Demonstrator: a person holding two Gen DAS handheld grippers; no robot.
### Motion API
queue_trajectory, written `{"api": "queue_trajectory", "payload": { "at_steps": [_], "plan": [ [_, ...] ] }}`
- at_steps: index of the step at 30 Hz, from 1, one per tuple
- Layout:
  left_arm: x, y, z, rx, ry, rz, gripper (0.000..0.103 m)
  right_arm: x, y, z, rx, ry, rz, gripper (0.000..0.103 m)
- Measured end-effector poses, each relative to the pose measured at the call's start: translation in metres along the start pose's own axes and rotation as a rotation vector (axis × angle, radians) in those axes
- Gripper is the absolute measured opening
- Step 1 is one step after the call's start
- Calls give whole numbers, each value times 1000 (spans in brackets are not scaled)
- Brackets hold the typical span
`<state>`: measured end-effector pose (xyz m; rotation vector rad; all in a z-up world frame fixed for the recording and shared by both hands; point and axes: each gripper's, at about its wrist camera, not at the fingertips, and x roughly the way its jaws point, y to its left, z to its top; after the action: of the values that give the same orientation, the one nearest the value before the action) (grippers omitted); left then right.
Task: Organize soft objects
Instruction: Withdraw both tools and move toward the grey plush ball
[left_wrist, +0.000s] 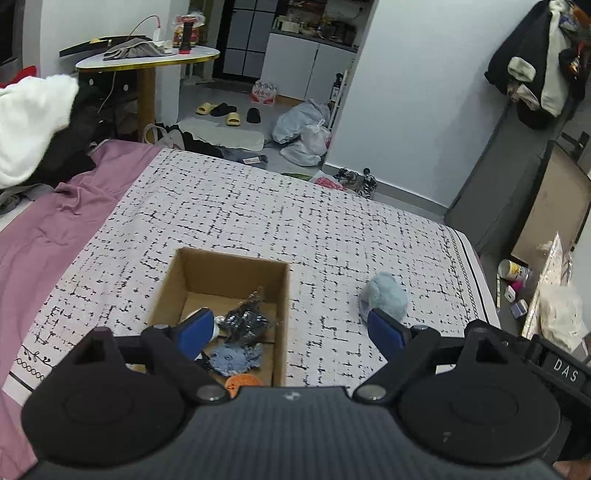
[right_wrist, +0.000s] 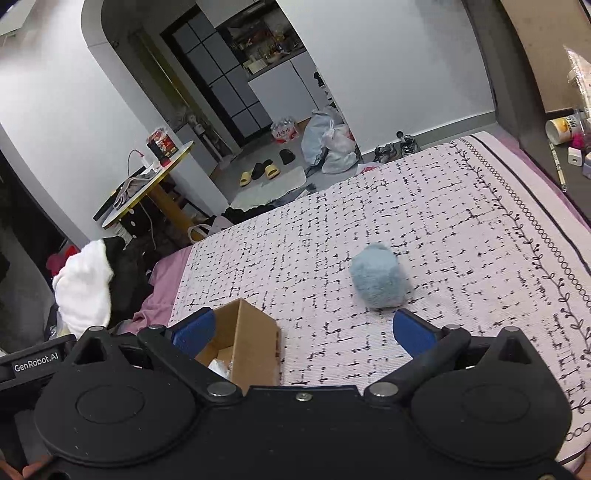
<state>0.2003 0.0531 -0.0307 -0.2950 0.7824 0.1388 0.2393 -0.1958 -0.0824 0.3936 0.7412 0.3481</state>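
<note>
An open cardboard box (left_wrist: 173, 280) (right_wrist: 255, 332) sits on the patterned bed cover. Inside it lie a dark crumpled soft thing (left_wrist: 245, 321), a light blue knitted piece (left_wrist: 232, 356) and an orange item (left_wrist: 242, 382). A fluffy pale blue plush cube (left_wrist: 386, 295) (right_wrist: 378, 280) rests on the cover to the right of the box. My left gripper (left_wrist: 291, 328) hangs open over the box's right wall, nothing between its blue pads. My right gripper (right_wrist: 306, 328) stands open just short of the plush, with its left finger over the box corner.
The bed cover (left_wrist: 277, 214) ends at the far and right edges. A purple sheet (left_wrist: 48, 236) and a heap of white and black clothes (left_wrist: 33, 125) lie to the left. Beyond the bed are a small round table (left_wrist: 147, 61), slippers and plastic bags on the floor.
</note>
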Motion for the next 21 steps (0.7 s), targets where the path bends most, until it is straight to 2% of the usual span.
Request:
{"api": "queue_trajectory", "payload": {
  "at_steps": [9,16,21],
  "plan": [
    [6,-27,-4,37,12,-14,89,-6,-27,6,3,1,0,103],
    [17,-46,-1,43,12,10,89,-3,-45,16,1,2,14,103],
    [27,-59,2,51,16,-10,89,3,-59,26,18,-6,20,102]
  ]
}}
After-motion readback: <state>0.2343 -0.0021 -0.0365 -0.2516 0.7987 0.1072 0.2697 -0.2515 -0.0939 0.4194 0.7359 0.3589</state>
